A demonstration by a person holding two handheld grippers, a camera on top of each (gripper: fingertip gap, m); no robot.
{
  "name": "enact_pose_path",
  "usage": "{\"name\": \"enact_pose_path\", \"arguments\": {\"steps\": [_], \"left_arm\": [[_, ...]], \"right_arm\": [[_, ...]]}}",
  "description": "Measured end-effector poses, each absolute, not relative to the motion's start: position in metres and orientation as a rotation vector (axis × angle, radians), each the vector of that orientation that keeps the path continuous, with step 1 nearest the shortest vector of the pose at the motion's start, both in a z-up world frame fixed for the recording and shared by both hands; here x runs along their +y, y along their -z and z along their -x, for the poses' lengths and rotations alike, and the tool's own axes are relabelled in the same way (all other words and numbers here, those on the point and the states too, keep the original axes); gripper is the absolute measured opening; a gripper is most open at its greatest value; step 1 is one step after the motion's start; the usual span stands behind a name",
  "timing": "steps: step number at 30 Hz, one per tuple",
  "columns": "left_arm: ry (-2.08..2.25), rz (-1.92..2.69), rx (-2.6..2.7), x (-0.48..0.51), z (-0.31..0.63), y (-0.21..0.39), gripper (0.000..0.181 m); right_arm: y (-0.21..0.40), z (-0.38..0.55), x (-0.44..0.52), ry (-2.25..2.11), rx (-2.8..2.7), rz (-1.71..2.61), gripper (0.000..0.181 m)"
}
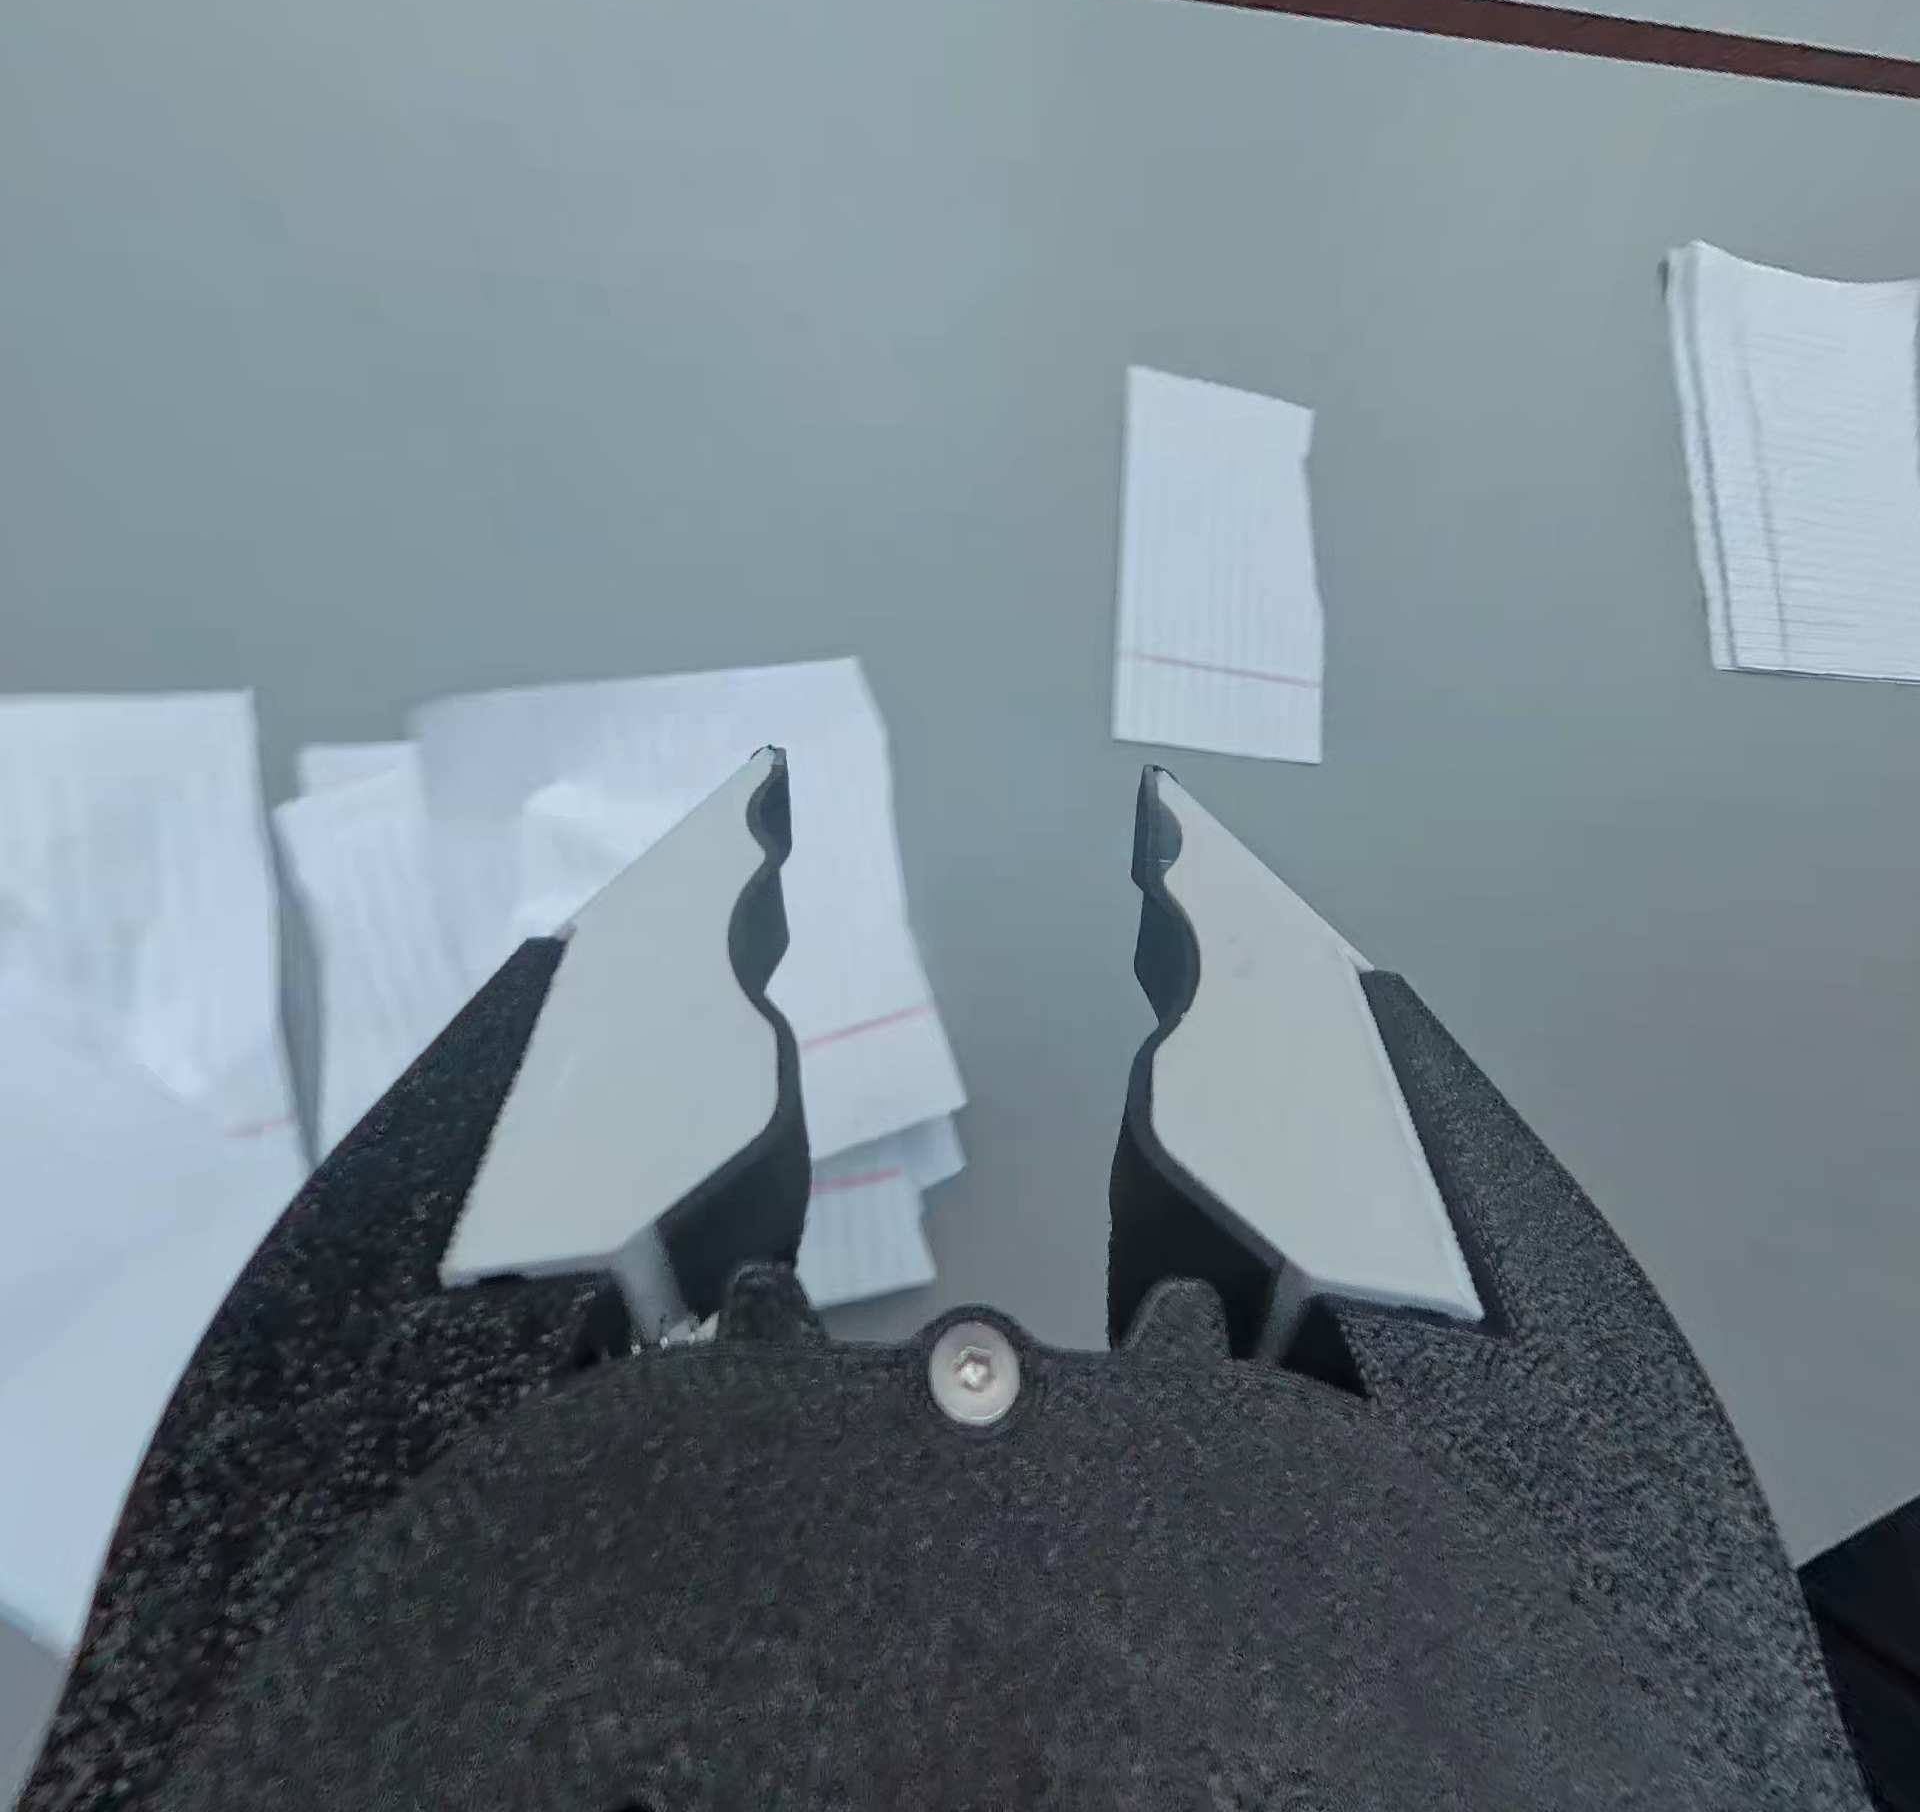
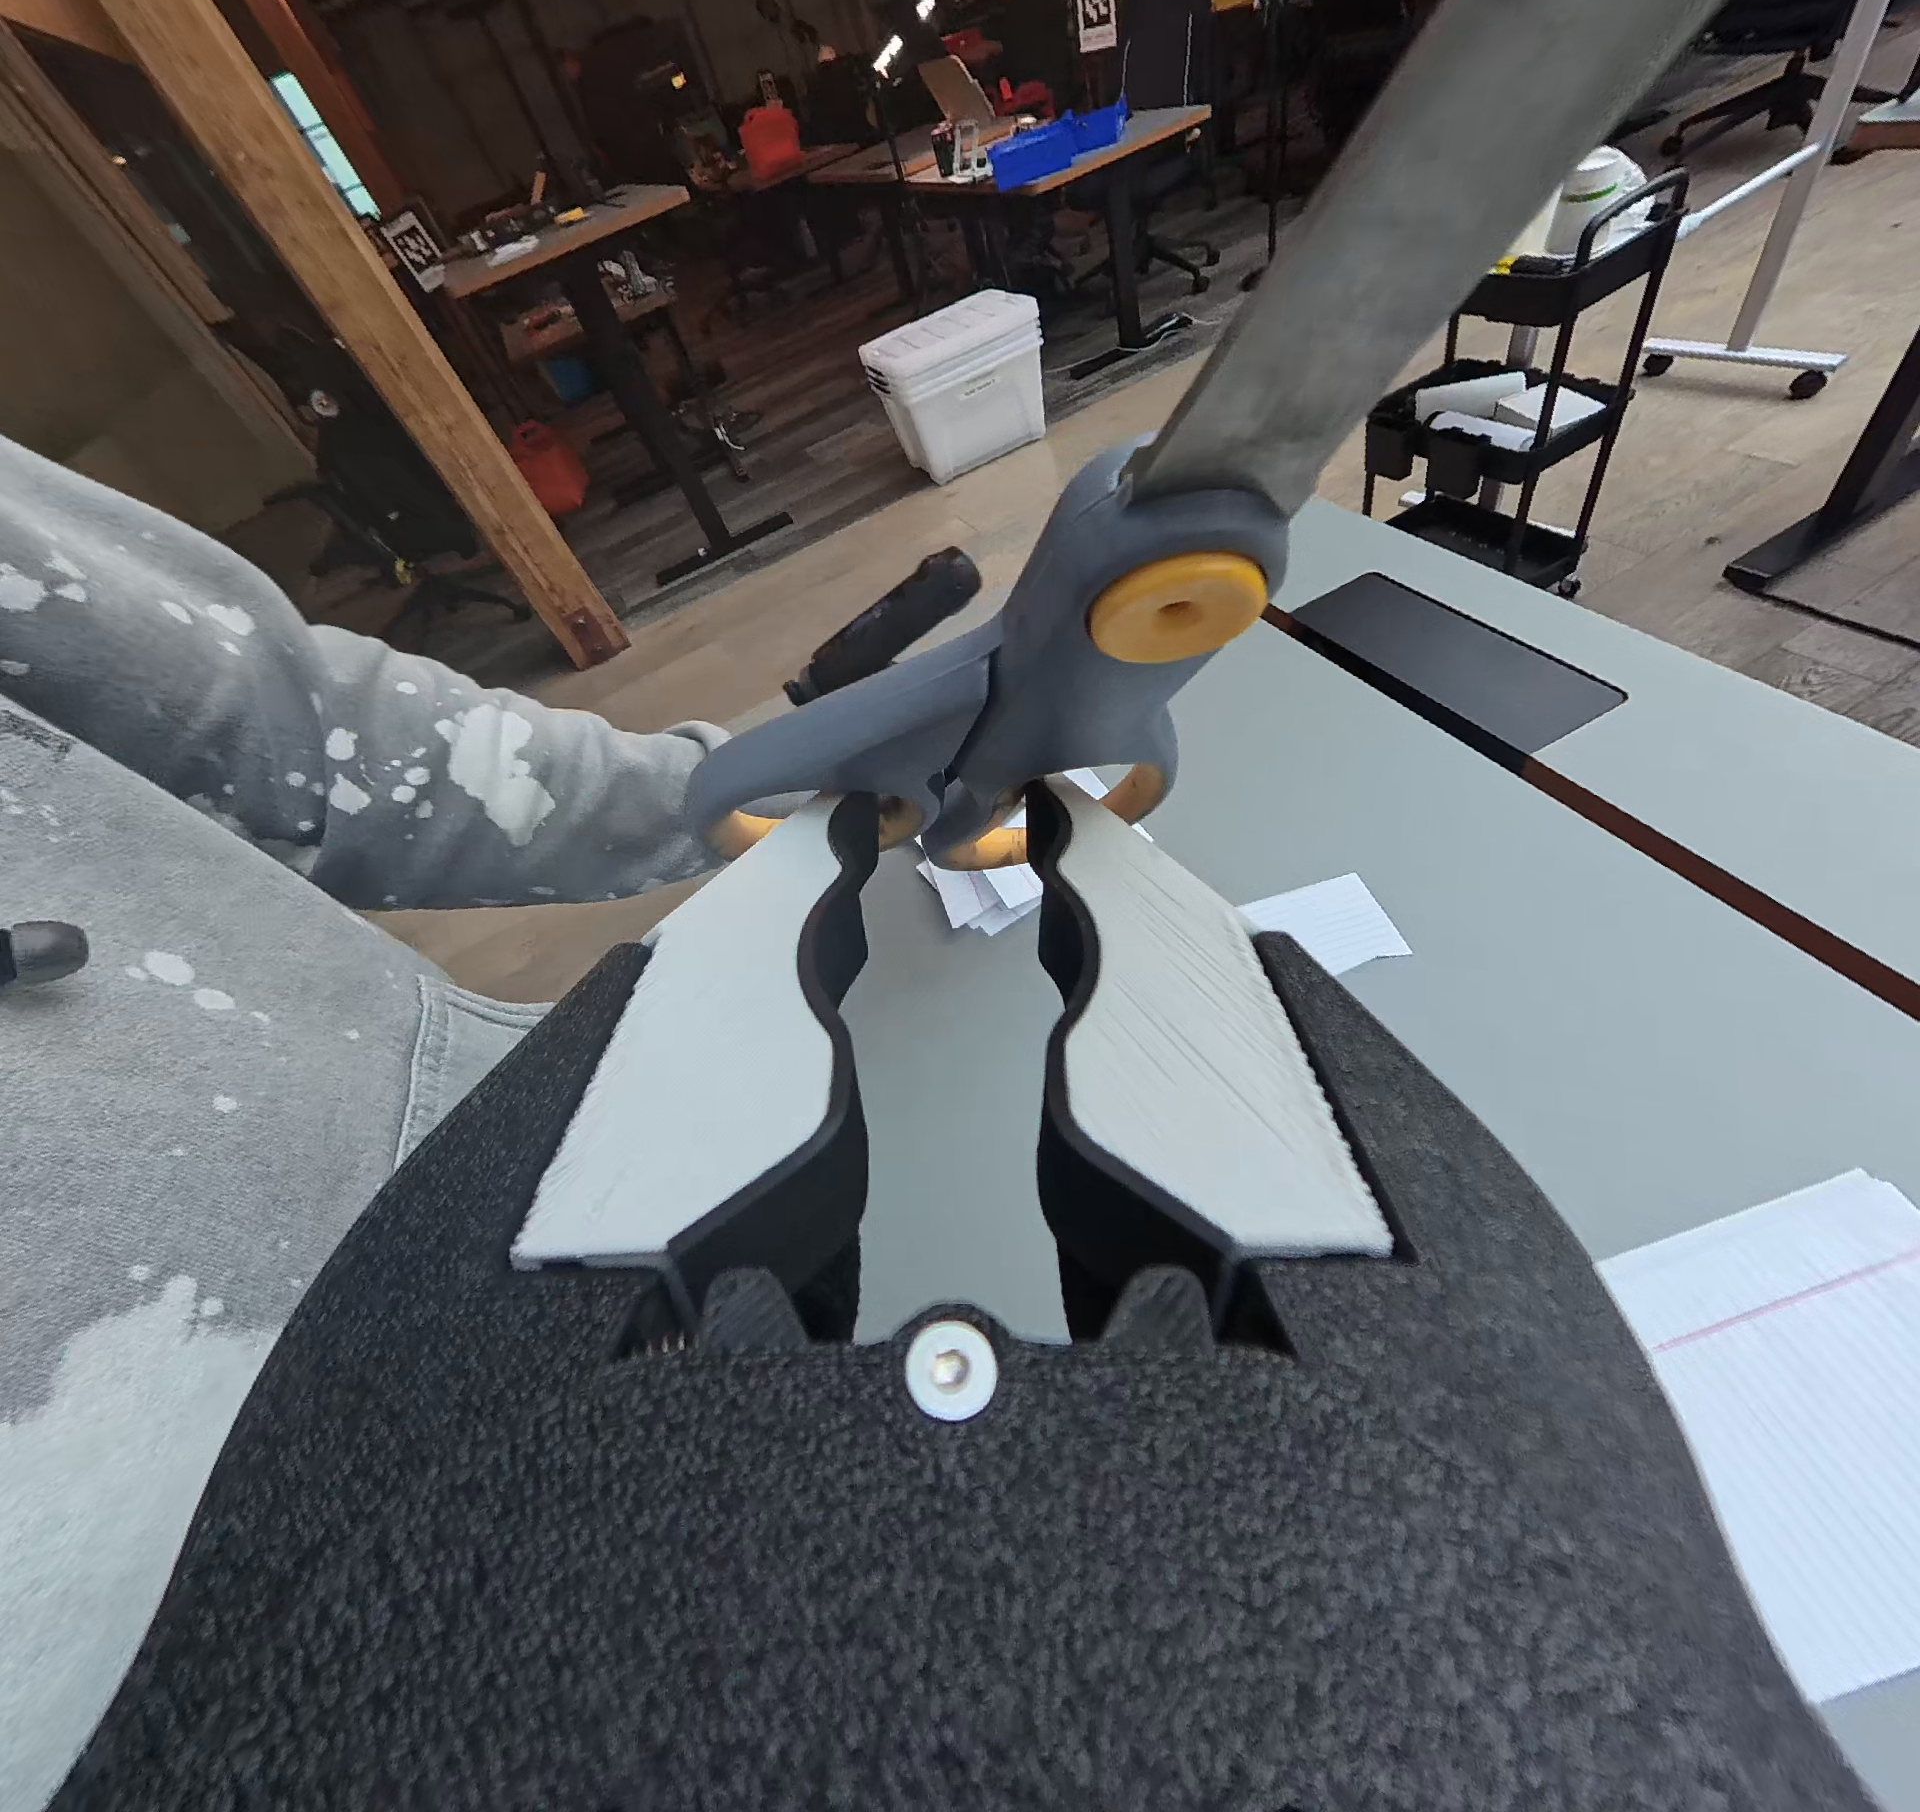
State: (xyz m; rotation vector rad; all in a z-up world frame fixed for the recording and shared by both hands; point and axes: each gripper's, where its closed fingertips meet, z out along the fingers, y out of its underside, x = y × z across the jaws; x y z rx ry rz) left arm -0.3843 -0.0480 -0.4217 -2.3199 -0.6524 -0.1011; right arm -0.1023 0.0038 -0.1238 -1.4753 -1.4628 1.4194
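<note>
My right gripper point(image 2: 943, 804) is shut on the handle loops of grey scissors point(image 2: 1039, 661) with a yellow pivot. It holds them above the grey table point(image 2: 1507, 983), the blade point(image 2: 1455, 204) pointing up and to the right. Small cut pieces of lined paper point(image 2: 982, 895) lie on the table beyond the fingertips. My left gripper point(image 1: 961, 763) is open and empty above the table point(image 1: 623, 308). A loose pile of lined paper pieces point(image 1: 644, 827) lies under its left finger. A single lined piece point(image 1: 1216, 567) lies just beyond its right fingertip.
A stack of lined sheets point(image 1: 1808, 474) lies at the right; it also shows in the right wrist view point(image 2: 1787, 1399). A person's grey speckled sleeve point(image 2: 416, 775) reaches in from the left. The table has a black inset panel point(image 2: 1455, 661). A black cart point(image 2: 1538, 391) stands behind.
</note>
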Motion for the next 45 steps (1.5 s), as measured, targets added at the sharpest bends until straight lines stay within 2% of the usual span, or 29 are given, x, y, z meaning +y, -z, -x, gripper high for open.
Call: {"name": "enact_pose_path", "arguments": {"steps": [4,8,11,12,14,15,20,25,29,30,32,34,36,39,42,43,45], "left_arm": [[0.186,2.350,-0.451,0.037,0.334,0.449,0.069],[0.126,2.409,-0.356,0.077,0.312,0.487,0.069],[-0.026,2.406,-0.325,0.082,0.316,0.499,0.040],[-0.054,2.403,-0.313,0.081,0.317,0.500,0.038],[-0.041,2.408,-0.305,0.076,0.316,0.499,0.006],[-0.023,2.414,-0.331,0.071,0.318,0.499,0.000],[0.069,2.338,-0.489,0.032,0.336,0.472,0.000],[0.038,2.234,-0.731,-0.051,0.392,0.426,0.000],[0.058,2.284,-0.867,-0.114,0.418,0.441,0.000],[0.079,2.311,-0.888,-0.122,0.418,0.449,0.007],[0.136,2.326,-0.896,-0.127,0.414,0.455,0.034],[0.173,2.248,-0.859,-0.113,0.408,0.433,0.047],[0.323,2.117,-0.766,-0.081,0.383,0.384,0.052],[0.716,1.931,-0.486,-0.028,0.303,0.279,0.052],[0.915,1.834,-0.179,0.002,0.217,0.183,0.047],[0.956,1.815,-0.110,0.008,0.193,0.159,0.041],[0.961,1.828,-0.033,0.021,0.155,0.134,0.042]], "right_arm": [[0.126,0.089,0.009,-1.356,-1.438,1.536,0.028],[0.127,0.067,0.019,-1.271,-1.405,1.605,0.028],[0.131,0.050,0.027,-1.247,-1.355,1.656,0.028],[0.132,0.047,0.030,-1.246,-1.340,1.669,0.028],[0.135,0.045,0.034,-1.262,-1.312,1.680,0.028],[0.136,0.046,0.035,-1.275,-1.302,1.679,0.028],[0.136,0.070,0.036,-1.368,-1.310,1.628,0.028],[0.138,0.097,0.029,-1.439,-1.374,1.573,0.028],[0.140,0.115,0.018,-1.487,-1.433,1.536,0.028],[0.141,0.119,0.016,-1.490,-1.451,1.531,0.028],[0.145,0.126,0.010,-1.494,-1.489,1.525,0.028],[0.150,0.132,0.005,-1.487,-1.532,1.528,0.028],[0.158,0.135,-0.001,-1.460,-1.582,1.541,0.028],[0.169,0.138,-0.005,-1.404,-1.635,1.569,0.028],[0.180,0.139,-0.003,-1.292,-1.663,1.622,0.028],[0.183,0.139,0.000,-1.234,-1.661,1.646,0.028],[0.190,0.138,0.008,-1.111,-1.655,1.689,0.028]]}}
